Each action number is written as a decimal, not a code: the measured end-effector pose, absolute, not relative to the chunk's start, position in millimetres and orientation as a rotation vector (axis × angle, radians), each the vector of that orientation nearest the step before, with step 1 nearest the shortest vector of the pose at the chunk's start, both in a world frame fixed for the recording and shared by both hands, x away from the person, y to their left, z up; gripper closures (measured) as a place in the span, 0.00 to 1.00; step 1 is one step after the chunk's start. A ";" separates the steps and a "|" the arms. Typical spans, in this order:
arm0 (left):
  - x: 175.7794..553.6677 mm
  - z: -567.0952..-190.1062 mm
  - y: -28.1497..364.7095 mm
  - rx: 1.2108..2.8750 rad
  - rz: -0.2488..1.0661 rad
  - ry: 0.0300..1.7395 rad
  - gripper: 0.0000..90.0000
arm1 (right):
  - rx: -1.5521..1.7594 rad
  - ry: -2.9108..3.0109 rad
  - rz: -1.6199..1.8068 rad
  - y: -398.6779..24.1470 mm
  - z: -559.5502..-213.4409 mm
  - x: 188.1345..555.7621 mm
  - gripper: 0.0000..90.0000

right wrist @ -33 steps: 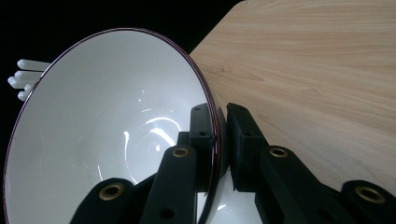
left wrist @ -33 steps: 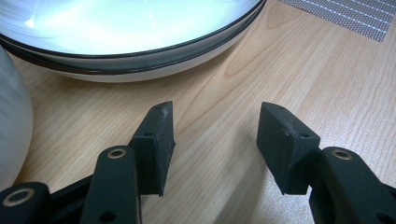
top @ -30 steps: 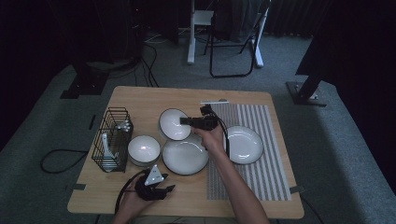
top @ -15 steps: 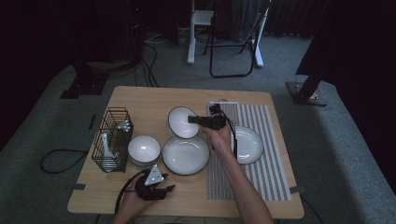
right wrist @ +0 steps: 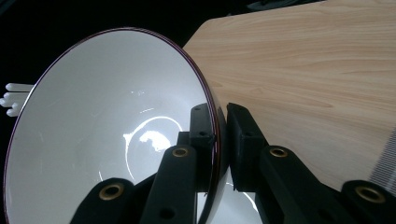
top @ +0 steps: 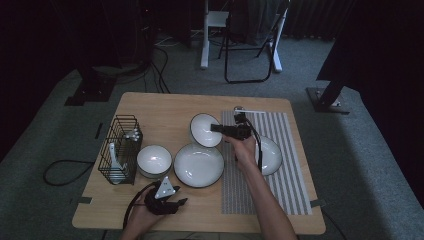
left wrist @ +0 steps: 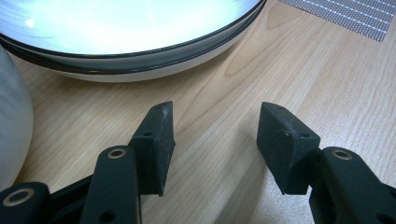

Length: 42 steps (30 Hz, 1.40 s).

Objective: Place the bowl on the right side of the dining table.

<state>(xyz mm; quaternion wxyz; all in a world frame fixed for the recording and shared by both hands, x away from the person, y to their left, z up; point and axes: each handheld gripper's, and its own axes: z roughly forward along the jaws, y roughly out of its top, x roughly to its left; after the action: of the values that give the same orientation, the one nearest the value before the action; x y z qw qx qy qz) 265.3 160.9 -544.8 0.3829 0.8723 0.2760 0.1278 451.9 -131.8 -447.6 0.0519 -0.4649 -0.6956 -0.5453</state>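
My right gripper [top: 220, 128] is shut on the rim of a white bowl with a dark edge [top: 204, 130], one jaw inside and one outside. In the right gripper view the bowl [right wrist: 107, 126] hangs tilted from my right gripper [right wrist: 222, 140], above the wooden table [right wrist: 303, 60]. It sits just left of the striped mat [top: 280, 185] and behind a large white bowl [top: 198, 164]. My left gripper [top: 180, 202] rests open near the table's front edge; its open jaws [left wrist: 215, 140] hold nothing, and the large bowl [left wrist: 126, 37] lies just ahead.
A smaller white bowl [top: 154, 160] stands left of the large one, and another bowl [top: 271, 155] lies on the mat behind my right hand. A black wire basket [top: 120, 149] with cutlery stands at the table's left. Chairs and stands are on the floor beyond.
My right gripper has carried the bowl to the right, towards the striped mat. The left gripper has stayed where it was.
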 end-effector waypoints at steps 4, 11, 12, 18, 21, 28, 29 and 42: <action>265.3 -544.8 160.8 2.224 0.326 0.704 0.52 | -1.435 -2.107 -1.663 -139.5 -449.0 451.7 0.91; 265.2 -544.8 160.8 2.224 0.326 0.704 0.52 | -1.478 -2.082 -1.665 -153.2 -454.2 451.5 0.91; 265.2 -544.8 160.8 2.224 0.326 0.704 0.52 | -1.478 -2.082 -1.665 -153.2 -454.2 451.5 0.91; 265.2 -544.9 160.9 2.224 0.327 0.704 0.52 | -1.509 -2.065 -1.664 -162.7 -457.9 451.3 0.91; 265.2 -544.9 160.8 2.224 0.326 0.705 0.52 | -1.530 -2.027 -1.680 -171.7 -463.0 451.2 0.91; 265.2 -545.0 160.7 2.220 0.325 0.708 0.52 | -1.568 -1.990 -1.688 -184.2 -468.4 450.0 0.91; 265.3 -544.8 161.0 2.225 0.327 0.704 0.52 | -1.580 -1.978 -1.689 -189.0 -470.1 449.5 0.91; 265.3 -544.9 161.0 2.225 0.324 0.705 0.52 | -1.653 -1.927 -1.702 -217.0 -478.4 446.1 0.91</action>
<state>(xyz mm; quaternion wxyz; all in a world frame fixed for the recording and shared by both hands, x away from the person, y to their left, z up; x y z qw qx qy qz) 265.3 161.0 -544.9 0.3827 0.8723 0.2765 0.1270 446.1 -217.0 -478.4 0.0427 -0.5403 -0.6298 -0.5564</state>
